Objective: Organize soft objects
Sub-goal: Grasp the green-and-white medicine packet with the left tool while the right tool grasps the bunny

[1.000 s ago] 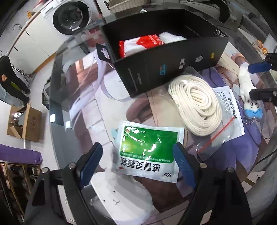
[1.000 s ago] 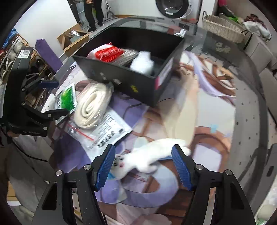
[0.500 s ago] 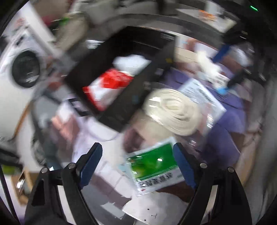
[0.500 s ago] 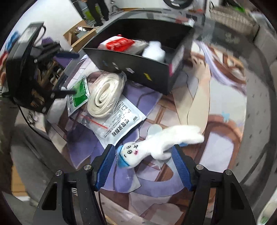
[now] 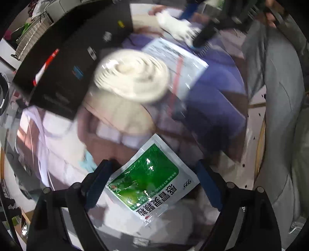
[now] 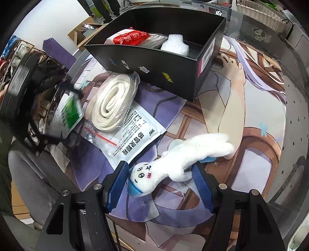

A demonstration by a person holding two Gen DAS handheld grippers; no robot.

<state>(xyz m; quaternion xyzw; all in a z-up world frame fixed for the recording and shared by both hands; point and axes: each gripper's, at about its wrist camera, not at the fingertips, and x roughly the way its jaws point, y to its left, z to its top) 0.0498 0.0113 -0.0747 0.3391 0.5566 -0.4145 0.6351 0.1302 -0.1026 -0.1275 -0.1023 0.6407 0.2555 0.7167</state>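
Note:
In the left wrist view a green and white sachet (image 5: 148, 179) lies flat between the fingers of my left gripper (image 5: 153, 183). Its jaws are opening and the pads stand off the sachet. In the right wrist view a white plush rabbit (image 6: 181, 158) lies slantwise on the printed mat. Its head and body are between the blue pads of my right gripper (image 6: 160, 185), which does not squeeze it. A bagged coil of white rope (image 6: 114, 104) and a white sachet (image 6: 139, 139) lie beside the black box (image 6: 164, 71).
The box holds a red and white pack (image 6: 131, 37) and a white foam piece (image 6: 174, 45). A flat white soft thing (image 5: 170, 222) lies under the green sachet. A wicker basket (image 6: 260, 13) stands beyond the table. A person's grey trouser leg (image 5: 280, 115) is beside the table edge.
The left gripper has rolled, so its view is turned and the green sachet sits closer between its fingers. The right gripper has sunk over the plush rabbit, whose head is now between the pads.

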